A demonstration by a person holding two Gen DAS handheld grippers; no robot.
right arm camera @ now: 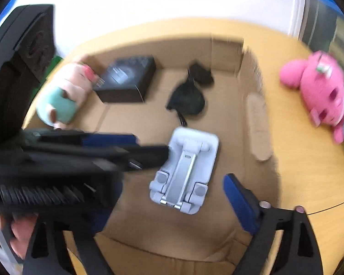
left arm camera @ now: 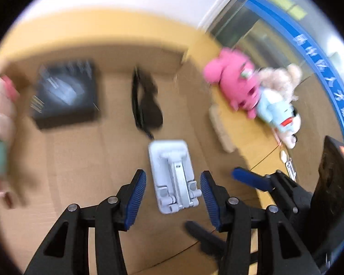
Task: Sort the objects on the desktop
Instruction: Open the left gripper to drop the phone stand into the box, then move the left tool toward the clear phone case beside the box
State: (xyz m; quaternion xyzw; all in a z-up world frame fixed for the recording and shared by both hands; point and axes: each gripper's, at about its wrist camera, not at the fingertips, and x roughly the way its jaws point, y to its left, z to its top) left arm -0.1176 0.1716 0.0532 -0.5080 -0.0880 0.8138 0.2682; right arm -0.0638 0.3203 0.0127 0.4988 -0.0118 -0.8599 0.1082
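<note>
A grey folding phone stand [left arm camera: 174, 174] lies flat in an open cardboard box [left arm camera: 80, 151]; it also shows in the right wrist view [right arm camera: 185, 171]. My left gripper [left arm camera: 173, 197] is open above the box, its blue pads either side of the stand's near end without touching it. My right gripper [right arm camera: 172, 197] is open over the same box; its left finger is hidden behind the left gripper, which crosses the right wrist view. A black box [left arm camera: 64, 96] and a black pouch with cord [left arm camera: 146, 100] lie further in the box.
A pink plush [left arm camera: 236, 80] and a light blue plush [left arm camera: 279, 110] lie on the wooden table right of the box. A pink and green plush [right arm camera: 64, 98] rests at the box's left wall. The box's right flap [right arm camera: 259, 126] hangs outward. A wall stands behind.
</note>
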